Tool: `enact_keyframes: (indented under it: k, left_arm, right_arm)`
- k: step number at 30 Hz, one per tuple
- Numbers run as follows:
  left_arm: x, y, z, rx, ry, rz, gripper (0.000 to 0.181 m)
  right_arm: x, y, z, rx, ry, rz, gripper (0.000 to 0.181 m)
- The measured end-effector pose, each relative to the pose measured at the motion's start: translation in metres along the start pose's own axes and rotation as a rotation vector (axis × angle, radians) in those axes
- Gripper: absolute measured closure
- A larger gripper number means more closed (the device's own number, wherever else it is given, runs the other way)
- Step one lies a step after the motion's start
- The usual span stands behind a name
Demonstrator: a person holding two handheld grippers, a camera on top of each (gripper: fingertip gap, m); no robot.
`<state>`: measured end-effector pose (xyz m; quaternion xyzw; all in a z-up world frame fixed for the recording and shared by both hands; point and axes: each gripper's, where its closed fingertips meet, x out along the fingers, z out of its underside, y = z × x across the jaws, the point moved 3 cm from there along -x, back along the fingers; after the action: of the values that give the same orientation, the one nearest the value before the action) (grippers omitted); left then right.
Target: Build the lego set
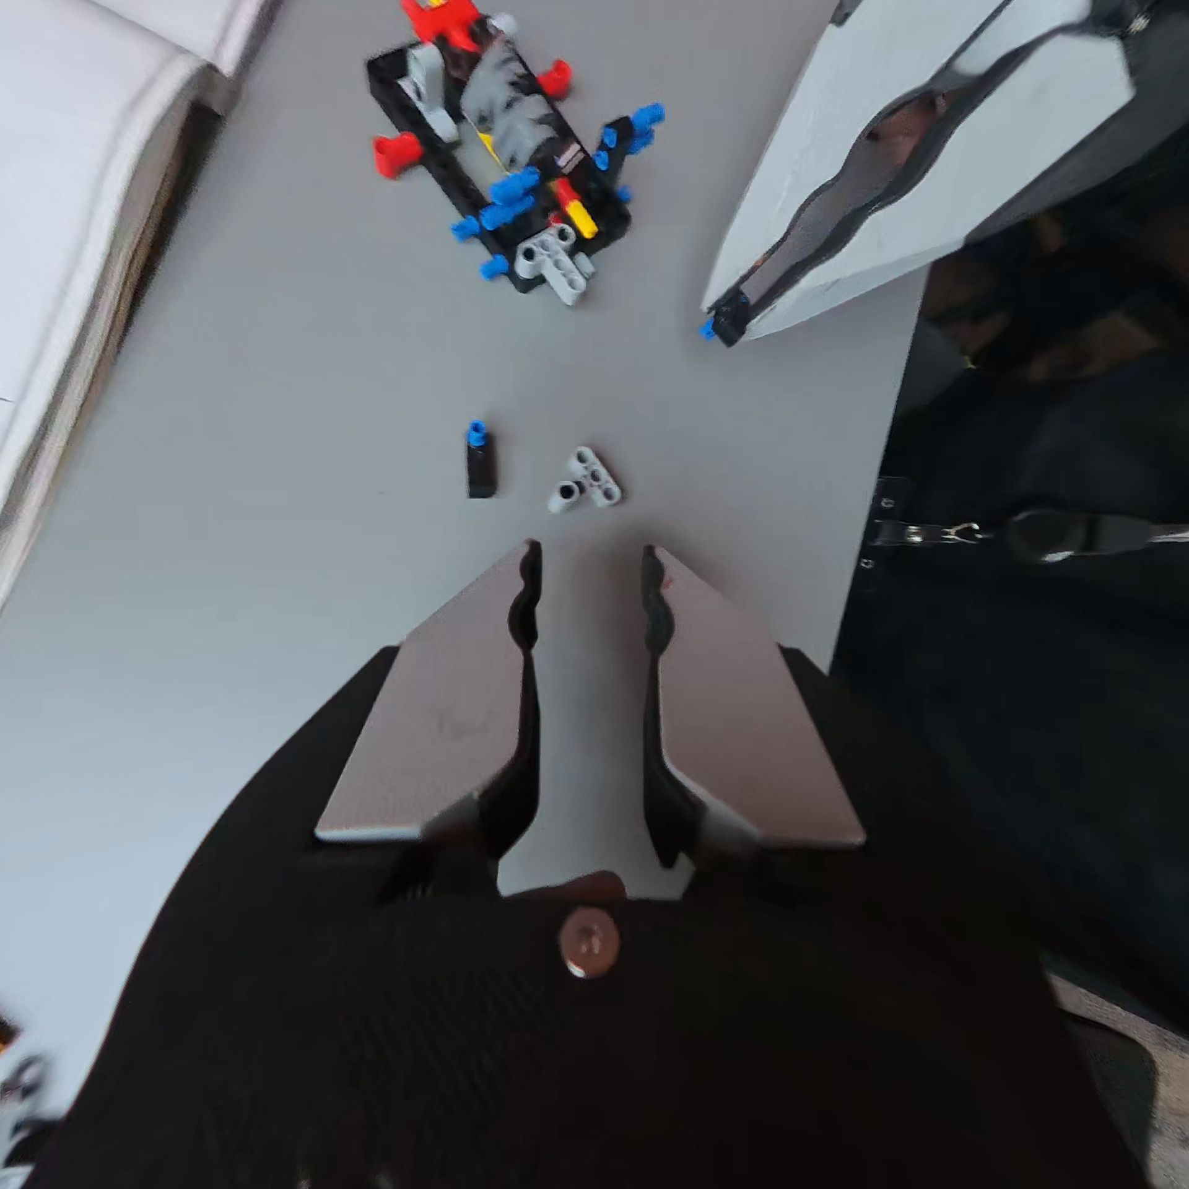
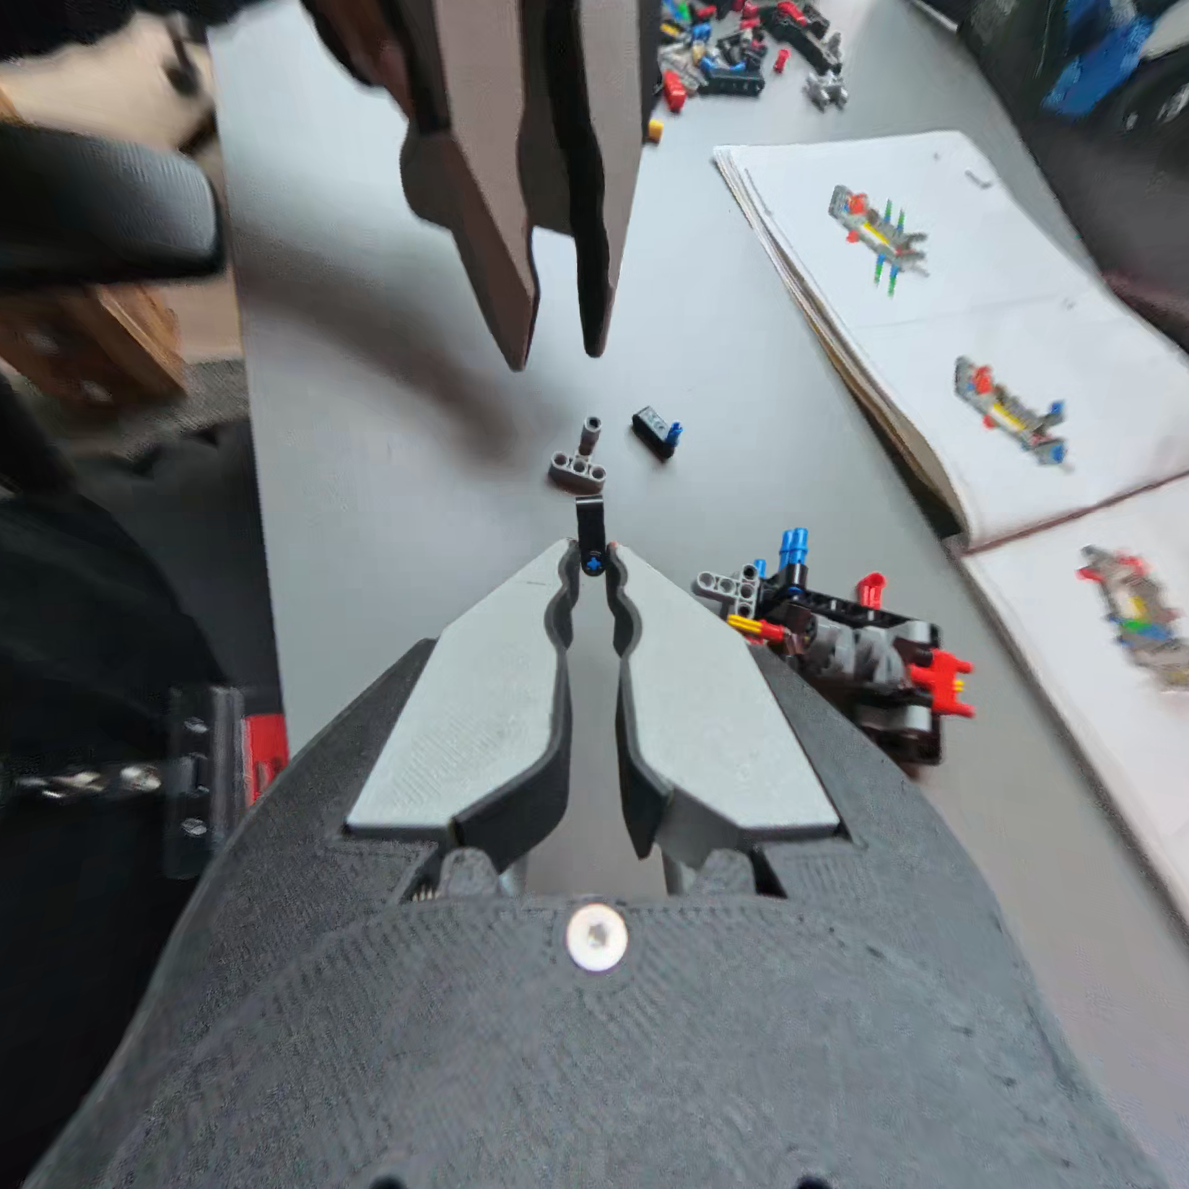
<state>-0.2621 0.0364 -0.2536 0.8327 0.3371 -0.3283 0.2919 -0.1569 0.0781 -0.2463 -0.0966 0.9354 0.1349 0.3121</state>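
The part-built lego model (image 1: 495,148), a black frame with red, blue, grey and yellow pieces, lies on the grey table; it also shows in the right wrist view (image 2: 836,650). My left gripper (image 1: 590,548) is open and empty, just short of a grey T-shaped piece (image 1: 585,481) and a black piece with a blue pin (image 1: 480,462). Both pieces also show in the right wrist view, grey (image 2: 578,464) and black (image 2: 655,432). My right gripper (image 2: 590,547) is shut on a small black piece with a blue pin (image 2: 592,534), held above the table. It shows at the upper right of the left wrist view (image 1: 727,318).
An open instruction booklet (image 2: 1004,334) lies at the table's right side. A heap of loose lego pieces (image 2: 740,51) sits at the far end. The table's near edge (image 1: 894,418) runs by a person in dark clothes. A pale cushion (image 1: 77,161) borders the far side. My right fingertips sit around 8 centimetres from my left ones.
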Motion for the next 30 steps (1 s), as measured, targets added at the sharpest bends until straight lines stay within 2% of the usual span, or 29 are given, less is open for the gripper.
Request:
enact_keyframes:
  k: [4, 8, 11, 22, 25, 27, 29, 30]
  left_arm:
    - [0.010, -0.012, -0.002, 0.070, 0.028, 0.011, 0.152]
    - [0.026, -0.006, -0.002, 0.141, -0.006, 0.072, 0.157]
    - [0.036, -0.001, -0.002, 0.157, -0.021, 0.114, 0.176]
    - [0.049, 0.010, -0.011, 0.206, 0.005, 0.169, 0.175]
    - [0.050, 0.014, -0.014, 0.219, 0.023, 0.165, 0.155]
    - [0.051, 0.014, -0.014, 0.238, 0.019, 0.150, 0.159]
    - [0.053, 0.013, -0.013, 0.261, 0.009, 0.138, 0.175]
    - [0.053, 0.013, -0.014, 0.264, 0.009, 0.137, 0.176]
  right_arm:
    - [0.001, 0.014, -0.013, 0.310, 0.097, -0.159, 0.177]
    - [0.012, 0.019, -0.016, 0.464, 0.075, -0.266, 0.177]
    - [0.022, 0.017, -0.013, 0.485, 0.025, -0.285, 0.177]
    - [0.027, 0.013, 0.003, 0.425, -0.066, -0.274, 0.177]
    - [0.026, 0.012, 0.006, 0.443, -0.058, -0.275, 0.177]
    - [0.025, 0.011, 0.007, 0.455, -0.044, -0.275, 0.177]
    - [0.025, 0.012, 0.007, 0.462, -0.031, -0.270, 0.177]
    - [0.025, 0.012, 0.007, 0.464, -0.030, -0.269, 0.177]
